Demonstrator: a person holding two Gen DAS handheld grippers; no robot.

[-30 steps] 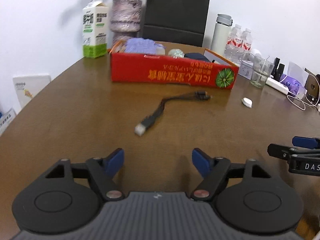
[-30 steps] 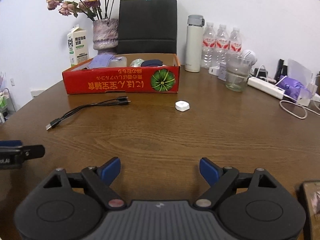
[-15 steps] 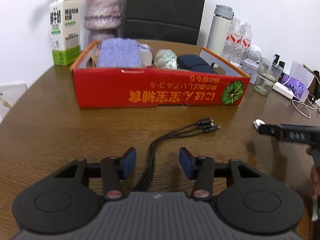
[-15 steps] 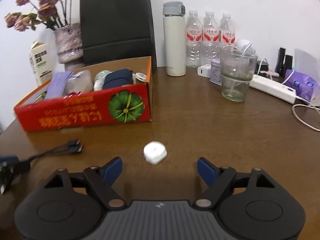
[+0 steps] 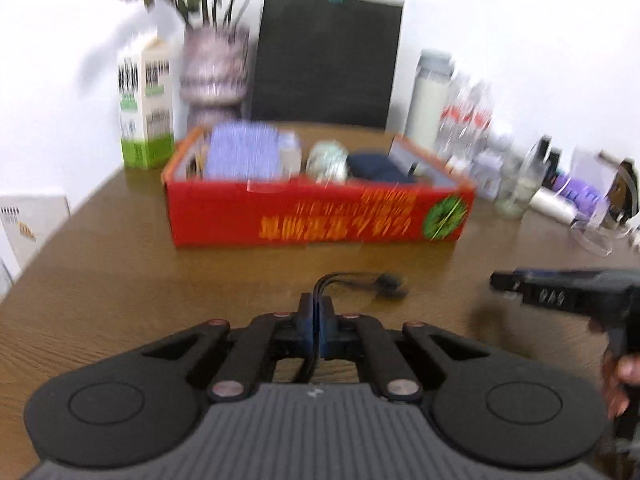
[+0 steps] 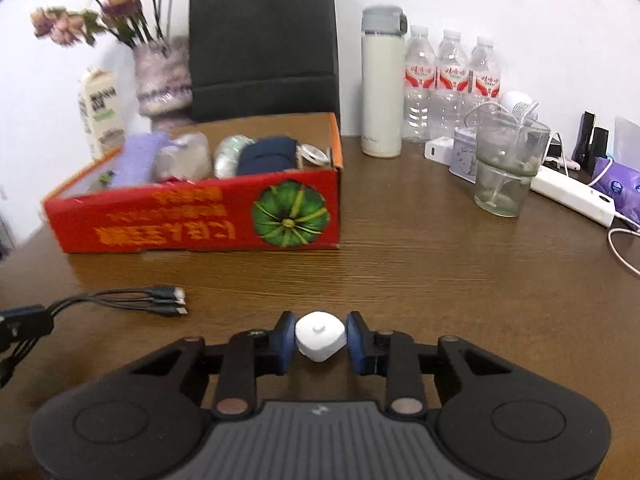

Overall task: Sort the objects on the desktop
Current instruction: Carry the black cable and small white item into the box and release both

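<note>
My left gripper (image 5: pixel 318 314) is shut on a black multi-plug cable (image 5: pixel 362 282), which runs out forward from between the pads and trails back under them; the picture is blurred by motion. In the right wrist view the cable's plugs (image 6: pixel 168 300) lie on the brown table, and the left gripper (image 6: pixel 20 322) shows at the left edge. My right gripper (image 6: pixel 321 326) is closing, with a small white rounded block (image 6: pixel 320 342) between its blue pads, which touch both its sides. A red cardboard box (image 6: pixel 180 224) holding several items stands behind.
Along the back stand a milk carton (image 6: pixel 100 112), a vase of dried flowers (image 6: pixel 164 80), a black paper bag (image 6: pixel 264 48), a white flask (image 6: pixel 382 88) and water bottles (image 6: pixel 452 80). A glass (image 6: pixel 504 172), a power strip (image 6: pixel 572 196) and white cords sit at the right.
Both grippers went forward and their jaws came together: the left closed on the black cable and lifted slightly, the right closed around the white block.
</note>
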